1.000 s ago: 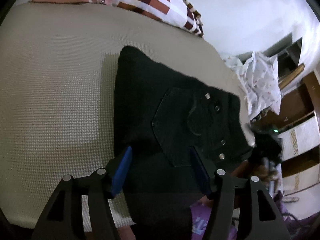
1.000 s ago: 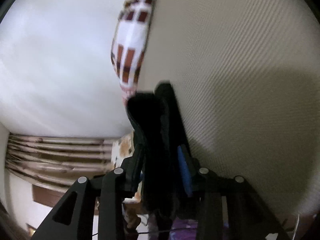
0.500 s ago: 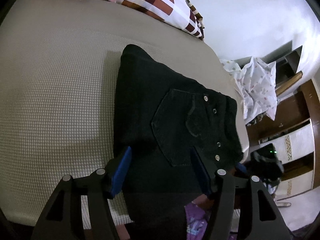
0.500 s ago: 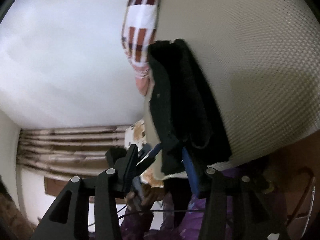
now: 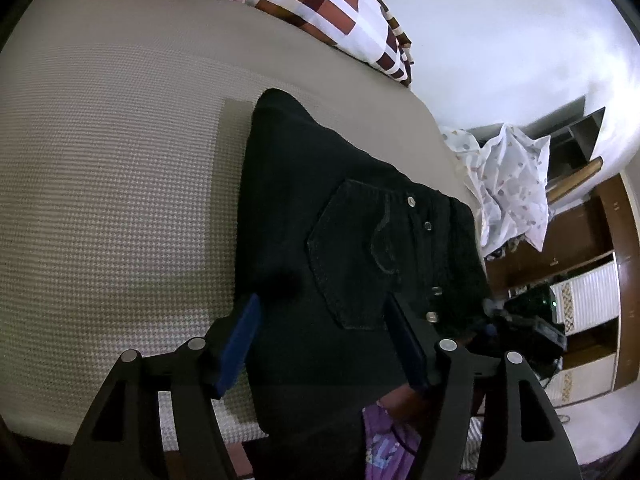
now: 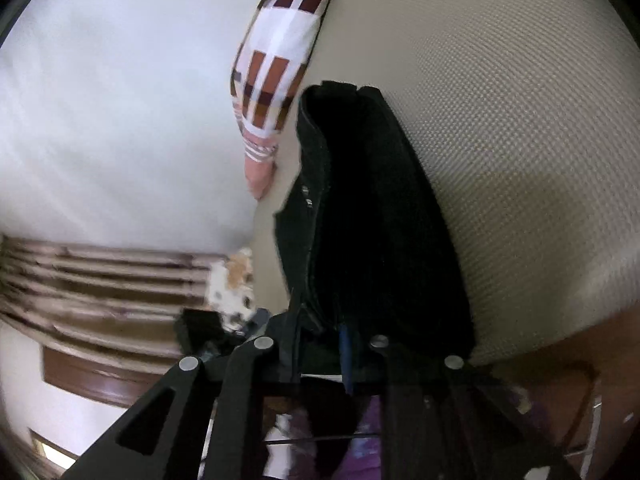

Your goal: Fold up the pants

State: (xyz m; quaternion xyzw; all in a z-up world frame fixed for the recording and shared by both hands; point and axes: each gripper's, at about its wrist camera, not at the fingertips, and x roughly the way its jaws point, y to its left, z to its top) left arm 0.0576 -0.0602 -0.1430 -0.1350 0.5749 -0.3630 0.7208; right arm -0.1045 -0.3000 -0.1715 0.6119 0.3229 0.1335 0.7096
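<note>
Black pants [image 5: 320,208]: folded into a compact stack, back pocket and rivets uppermost, lying near the front edge of the beige waffle-textured bed cover [image 5: 108,200], the lower part draped over that edge. Right gripper [image 6: 320,332]: fingers drawn close, pinching the stack's near edge, judged so the layers hold together while it is squared. Left gripper [image 5: 320,328]: blue pads spread wide, straddling the fabric without clamping it, apparently freed to smooth or re-grasp. Striped pillow [image 5: 320,4]: at the far end of the bed. Spotted white cloth [image 5: 512,184]: beyond the bed, beside wooden shelving.
</note>
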